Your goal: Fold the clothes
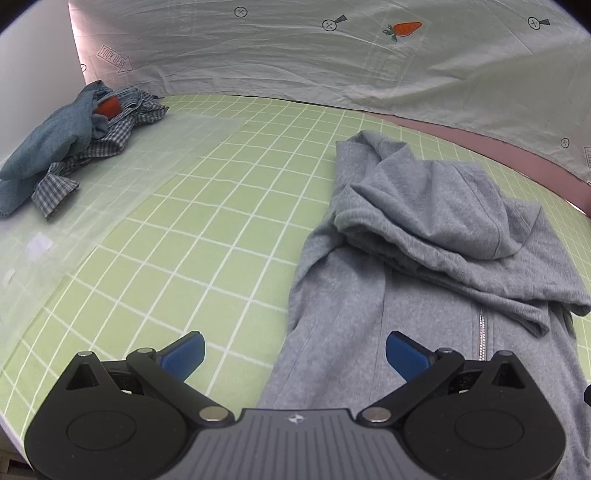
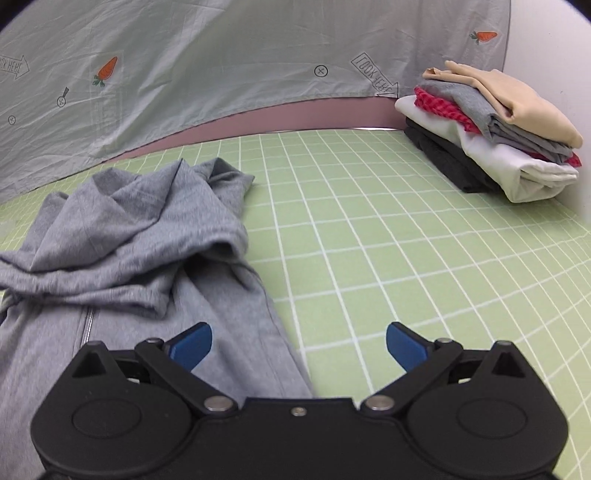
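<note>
Holding both tools low over the table, I see my left gripper (image 1: 295, 354) with its blue fingers (image 1: 184, 354) wide apart and nothing between them; one finger is above the green checked cloth (image 1: 207, 236), the other above the left edge of the grey zip hoodie (image 1: 406, 240). My right gripper (image 2: 299, 347) is spread in the same way and also holds nothing, with its left finger (image 2: 192, 347) over the right edge of the hoodie (image 2: 129, 236) and its right finger over bare cloth (image 2: 369, 229). The hoodie lies between my two grippers, zipper side up, and its upper part with the hood is crumpled and bunched back on the body, not flat. Farther away, in the left view, a loose pile of unfolded clothes (image 1: 66, 147) sits at the far left corner: denim blue, blue checked fabric, and something red inside. In the right view, a neat stack of folded clothes (image 2: 491, 133) stands at the far right corner, with black at the bottom, then white, red, grey and beige on top. Behind everything hangs a pale sheet (image 1: 332, 66) printed with carrots (image 1: 404, 29) and small signs.
</note>
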